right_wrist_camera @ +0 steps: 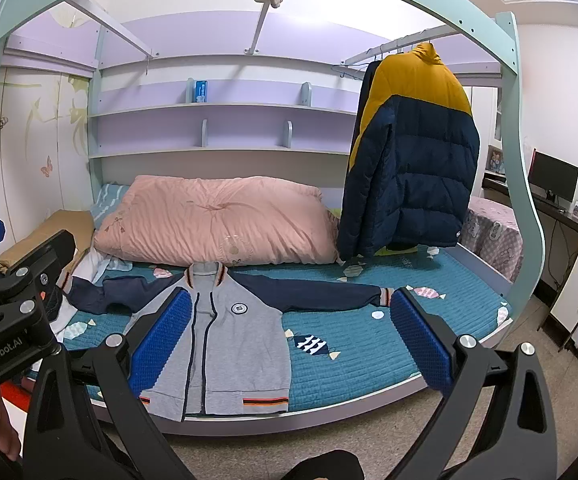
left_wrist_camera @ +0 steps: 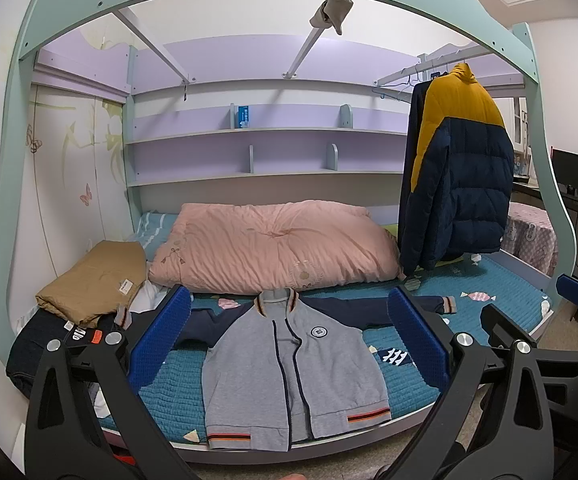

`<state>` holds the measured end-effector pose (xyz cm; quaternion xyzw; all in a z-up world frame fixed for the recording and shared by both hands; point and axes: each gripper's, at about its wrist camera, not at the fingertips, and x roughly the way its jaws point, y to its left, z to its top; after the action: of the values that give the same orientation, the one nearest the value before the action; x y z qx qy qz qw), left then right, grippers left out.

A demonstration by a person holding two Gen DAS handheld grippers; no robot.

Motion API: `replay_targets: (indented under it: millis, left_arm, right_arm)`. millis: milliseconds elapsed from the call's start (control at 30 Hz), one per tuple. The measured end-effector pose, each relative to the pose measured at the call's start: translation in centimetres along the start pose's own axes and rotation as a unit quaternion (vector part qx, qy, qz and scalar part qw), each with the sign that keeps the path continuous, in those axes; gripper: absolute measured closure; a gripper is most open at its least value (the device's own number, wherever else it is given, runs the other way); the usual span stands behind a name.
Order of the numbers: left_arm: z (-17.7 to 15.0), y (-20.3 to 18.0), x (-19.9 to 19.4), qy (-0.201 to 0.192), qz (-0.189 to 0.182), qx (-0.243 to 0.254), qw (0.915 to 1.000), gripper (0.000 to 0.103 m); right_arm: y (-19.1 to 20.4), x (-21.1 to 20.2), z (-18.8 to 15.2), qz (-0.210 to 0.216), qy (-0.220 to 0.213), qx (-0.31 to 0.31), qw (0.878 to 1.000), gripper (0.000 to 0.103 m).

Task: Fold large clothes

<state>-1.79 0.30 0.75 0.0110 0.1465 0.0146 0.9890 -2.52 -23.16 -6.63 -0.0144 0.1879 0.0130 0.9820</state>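
Grey zip jacket (left_wrist_camera: 289, 368) lies flat, front up, on bed (left_wrist_camera: 489, 304); left claw (left_wrist_camera: 289, 340) and right claw (right_wrist_camera: 289, 340) released, empty; advise pinching sleeve cuffs first, folding inward

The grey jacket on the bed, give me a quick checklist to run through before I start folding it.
1. Grey jacket laid flat, front up, on the bed: ok.
2. Sleeves spread out: the one toward the puffer coat lies straight, ok; the other is crumpled near the pile of clothes, not ok.
3. Zip closed: cannot tell; the front looks partly open.
4. Left tongs open and empty: ok.
5. Right tongs open and empty: ok.
6. Room to fold: pink duvet sits close behind the collar, hem at the bed's front edge; tight, but ok.
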Motion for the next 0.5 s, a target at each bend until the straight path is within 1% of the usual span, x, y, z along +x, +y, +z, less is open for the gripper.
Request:
replay_targets:
  millis: [267,500]
  left_arm:
    - [-0.3,0.1,0.4,0.004,0.004,0.004,1.0,0.004]
    - [-0.3,-0.2,1.3,0.009,0.011,0.01,0.9999,0.004]
  right_arm:
    - [0.3,0.3,-0.4,0.004,0.005,0.002,1.0,0.007]
    - [0.2,1.9,-0.3,0.013,0.013,0.005,1.0,0.007]
